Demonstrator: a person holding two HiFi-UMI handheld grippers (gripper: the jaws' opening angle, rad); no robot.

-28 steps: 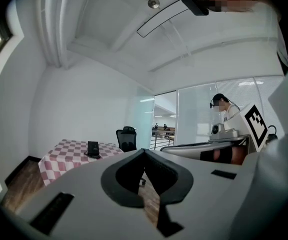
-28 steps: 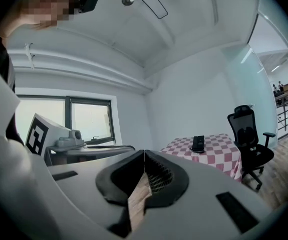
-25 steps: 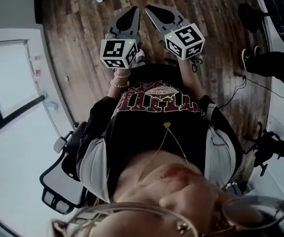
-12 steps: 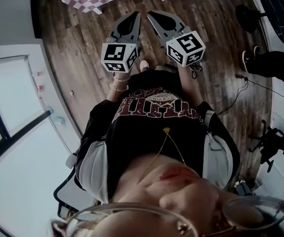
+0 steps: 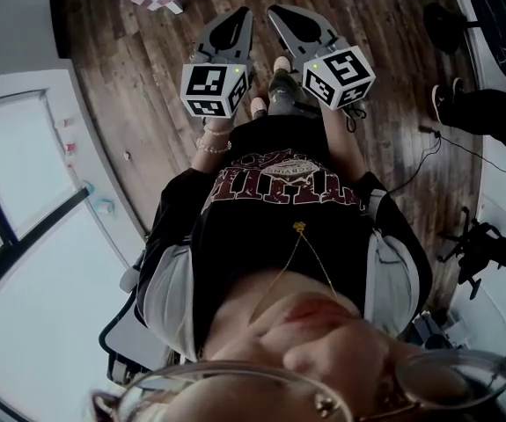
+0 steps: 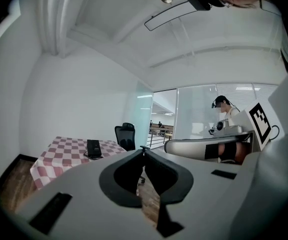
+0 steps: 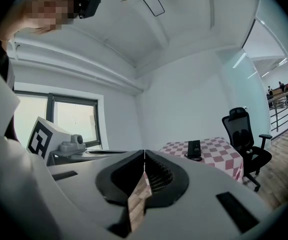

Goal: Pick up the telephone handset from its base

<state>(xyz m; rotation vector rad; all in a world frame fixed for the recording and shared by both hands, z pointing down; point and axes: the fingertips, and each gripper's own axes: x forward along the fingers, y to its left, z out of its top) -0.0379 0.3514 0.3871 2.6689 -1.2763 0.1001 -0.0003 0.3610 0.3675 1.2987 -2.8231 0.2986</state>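
- Wooden floor (image 5: 147, 69) runs under me, dark planks across the head view.
- The table (image 6: 63, 151) with the red-and-white checked cloth stands ahead, at the top edge of the head view.
- A black office chair (image 7: 244, 134) sits just to the right of that table in both gripper views.
- My left gripper (image 6: 144, 149) is held out roughly level toward the table, jaws pressed together at the tips, nothing between them.
- My right gripper (image 7: 144, 153) is beside it and level too, jaws likewise closed tip to tip and empty; only floor shows through the gap lower down.
- The black telephone (image 6: 93, 148) lies on the checked cloth, well apart from both my grippers. From here it is too small to tell handset from base.
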